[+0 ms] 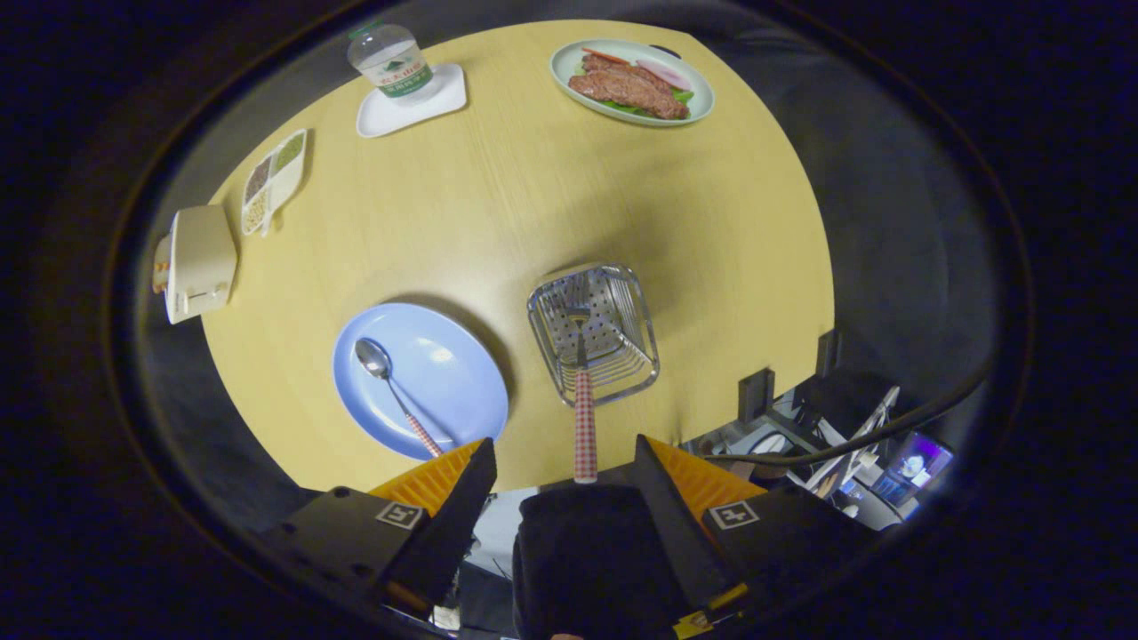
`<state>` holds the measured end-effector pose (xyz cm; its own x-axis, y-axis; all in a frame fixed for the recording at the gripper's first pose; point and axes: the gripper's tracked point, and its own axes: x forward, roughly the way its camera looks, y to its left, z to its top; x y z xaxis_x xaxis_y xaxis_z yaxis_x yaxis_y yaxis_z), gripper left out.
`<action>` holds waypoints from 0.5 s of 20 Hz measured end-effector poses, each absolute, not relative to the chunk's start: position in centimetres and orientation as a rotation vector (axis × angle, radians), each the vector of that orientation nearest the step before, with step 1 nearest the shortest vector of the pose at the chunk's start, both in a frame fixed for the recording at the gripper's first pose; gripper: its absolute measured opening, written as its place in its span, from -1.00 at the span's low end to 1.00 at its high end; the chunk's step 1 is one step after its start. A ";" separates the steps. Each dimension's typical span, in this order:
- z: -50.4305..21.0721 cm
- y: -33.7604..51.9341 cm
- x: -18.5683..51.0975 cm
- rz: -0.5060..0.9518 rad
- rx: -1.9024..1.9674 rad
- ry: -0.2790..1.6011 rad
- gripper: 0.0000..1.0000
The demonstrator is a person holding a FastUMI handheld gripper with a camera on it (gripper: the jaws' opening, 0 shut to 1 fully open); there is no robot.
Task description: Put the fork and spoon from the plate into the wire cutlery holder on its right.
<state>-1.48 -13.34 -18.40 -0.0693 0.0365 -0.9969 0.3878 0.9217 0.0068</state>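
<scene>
Fork [584, 404] stands in the holder [594, 331], tines down on the perforated floor, checked handle leaning out over the near rim and reaching back to the gap between the fingers. Spoon [391, 380] lies on the plate [444, 373], bowl toward the far left side, checked handle running to the near rim.

Table [524, 196]: round, pale wood top, carries everything below.

Plate: blue, round, just ahead of the left finger, left of the holder, a strip of bare table between them.

Holder: wire sides, perforated metal base, rectangular, just ahead of the gap between the fingers and slightly right.

Dish [633, 82]: pale green oval at the far side of the table, well beyond the holder, holds slices of meat on green leaves with pinkish slices behind.

Box [201, 261]: cream coloured, at the left table edge, overhanging it.

Coaster [413, 105]: white, rounded triangle, far left part of the table. Bottle [391, 60] stands on it, clear with a green label and green cap.

Tray [275, 178]: small white divided tray between box and coaster, compartments holding greenish, dark and pale fillings.

Gripper [564, 462]: fingers spread wide, grasping nothing. Fork handle end sits in the gap, nearer the right finger; neither finger presses on it. Whether the handle end touches the dark block between the fingers: cannot tell.
</scene>
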 end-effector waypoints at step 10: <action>-15.0 -8.5 -2.5 -0.347 0.120 1.233 0.98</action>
<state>-2.52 -8.52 -15.00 0.2863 -0.1949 -0.9381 0.3231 0.9414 -0.0970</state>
